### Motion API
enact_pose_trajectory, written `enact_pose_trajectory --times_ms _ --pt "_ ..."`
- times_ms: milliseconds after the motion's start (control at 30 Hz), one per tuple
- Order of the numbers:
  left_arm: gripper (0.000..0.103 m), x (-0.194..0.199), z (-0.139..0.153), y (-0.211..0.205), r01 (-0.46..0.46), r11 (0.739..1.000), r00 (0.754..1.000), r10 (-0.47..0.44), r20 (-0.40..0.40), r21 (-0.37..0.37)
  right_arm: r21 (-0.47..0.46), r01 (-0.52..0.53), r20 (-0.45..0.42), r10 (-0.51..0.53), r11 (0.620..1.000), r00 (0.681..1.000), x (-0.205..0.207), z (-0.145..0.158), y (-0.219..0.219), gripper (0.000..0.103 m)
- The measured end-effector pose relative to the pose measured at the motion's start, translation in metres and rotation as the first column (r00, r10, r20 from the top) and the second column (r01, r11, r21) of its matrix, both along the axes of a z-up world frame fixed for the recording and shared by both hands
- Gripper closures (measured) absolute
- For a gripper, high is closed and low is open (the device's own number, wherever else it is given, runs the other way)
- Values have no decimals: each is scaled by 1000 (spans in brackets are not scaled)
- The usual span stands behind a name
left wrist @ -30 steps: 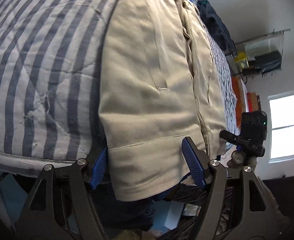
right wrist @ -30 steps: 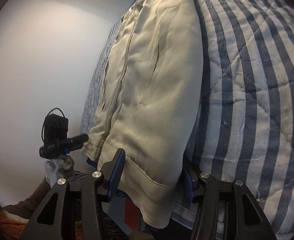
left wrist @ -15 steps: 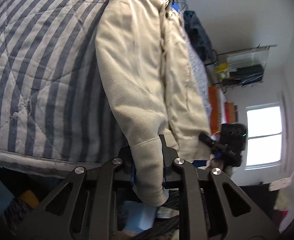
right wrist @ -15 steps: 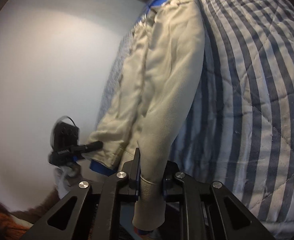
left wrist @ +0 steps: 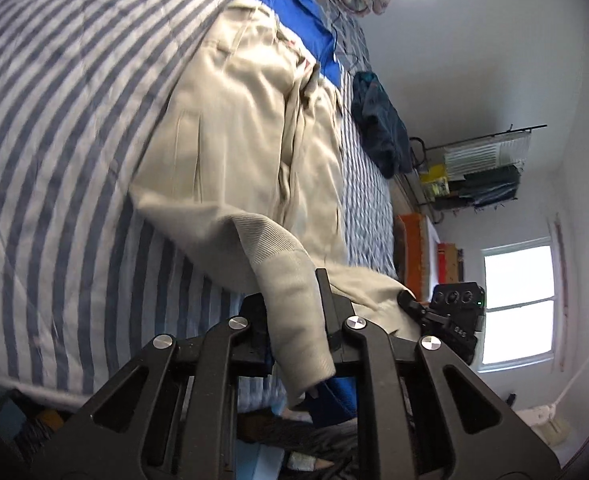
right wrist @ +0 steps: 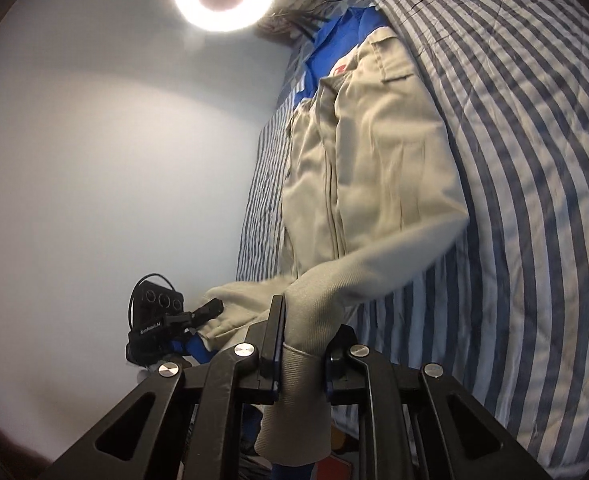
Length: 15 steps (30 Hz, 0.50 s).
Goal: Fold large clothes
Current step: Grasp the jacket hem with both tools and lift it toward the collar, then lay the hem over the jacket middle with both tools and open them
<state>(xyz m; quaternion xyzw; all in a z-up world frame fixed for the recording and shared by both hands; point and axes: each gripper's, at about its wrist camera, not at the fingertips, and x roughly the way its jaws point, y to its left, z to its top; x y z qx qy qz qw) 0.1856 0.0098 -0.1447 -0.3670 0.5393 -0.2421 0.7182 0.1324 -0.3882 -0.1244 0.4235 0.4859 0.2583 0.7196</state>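
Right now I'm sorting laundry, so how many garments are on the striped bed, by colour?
Beige zip-front cotton jacket: 1
Bright blue garment under it: 1
Dark teal crumpled garment: 1
Total: 3

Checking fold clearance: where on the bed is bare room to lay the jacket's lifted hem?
Bare striped quilt lies left of the beige jacket, and again on its right. Crowded: blue garment at the collar, dark clothes beyond.
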Motion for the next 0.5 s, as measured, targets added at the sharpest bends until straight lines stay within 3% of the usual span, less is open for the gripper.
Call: enact_pose_trajectory --times_ms 233,500 --pt "89 44 -6 -5 -36 998 999 36 -1 44 -14 62 -51 -63 998 997 51 -9 3 90" --pt "90 94 -30 -10 -85 992 995 90 -49 98 10 137 -144 -134 991 980 94 -42 -9 89"
